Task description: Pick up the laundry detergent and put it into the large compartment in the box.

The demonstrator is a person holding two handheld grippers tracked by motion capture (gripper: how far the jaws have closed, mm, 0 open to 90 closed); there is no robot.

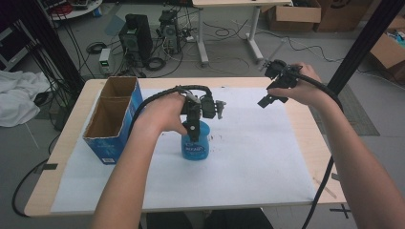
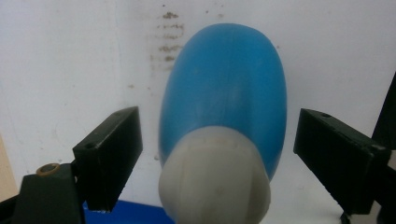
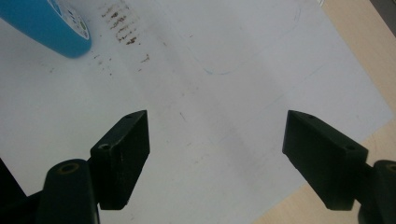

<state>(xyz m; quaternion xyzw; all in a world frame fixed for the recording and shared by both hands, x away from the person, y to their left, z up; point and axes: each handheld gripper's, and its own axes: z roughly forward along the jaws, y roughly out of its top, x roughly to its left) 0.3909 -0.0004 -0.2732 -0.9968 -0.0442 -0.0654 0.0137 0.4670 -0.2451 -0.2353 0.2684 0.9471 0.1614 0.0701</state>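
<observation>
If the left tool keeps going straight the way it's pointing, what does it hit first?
Most likely the blue bottle: its white cap sits right between the left tool's open jaws, apart from both. How close it is remains unclear.

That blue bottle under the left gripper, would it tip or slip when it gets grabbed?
The bottle stands upright and tapers to a white cap, so a push near the top might tip it. Its sides look smooth and rounded, so it may slip or turn in a grasp. The left gripper is open around it, apparently not touching.
</observation>
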